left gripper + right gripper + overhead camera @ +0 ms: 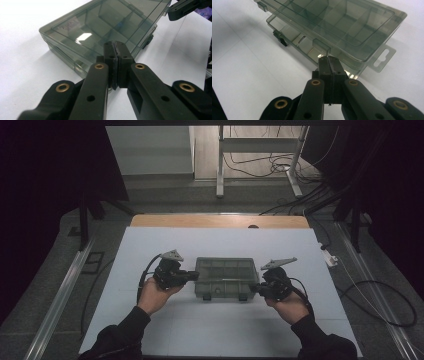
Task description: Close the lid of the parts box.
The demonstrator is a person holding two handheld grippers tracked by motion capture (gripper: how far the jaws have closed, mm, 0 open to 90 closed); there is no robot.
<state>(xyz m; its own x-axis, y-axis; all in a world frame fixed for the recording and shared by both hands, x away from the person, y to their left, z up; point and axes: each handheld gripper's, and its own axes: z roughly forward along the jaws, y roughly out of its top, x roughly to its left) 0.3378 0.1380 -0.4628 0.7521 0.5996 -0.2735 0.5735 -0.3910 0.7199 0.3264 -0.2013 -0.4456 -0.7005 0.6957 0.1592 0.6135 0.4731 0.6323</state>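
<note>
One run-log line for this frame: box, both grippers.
box: clear compartment case, lid slightly raised | left gripper: shut, at left end | right gripper: shut, at right front corner

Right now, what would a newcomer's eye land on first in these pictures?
A smoky clear plastic box with divided compartments sits mid-table on a white sheet. The left hand-held gripper and the right hand-held gripper, both shut, meet its two ends. Its lid looks slightly raised in the right gripper view.

Glossy smoky clear plastic box (pixel 100 32) on matt white table (pixel 225 330)
</note>
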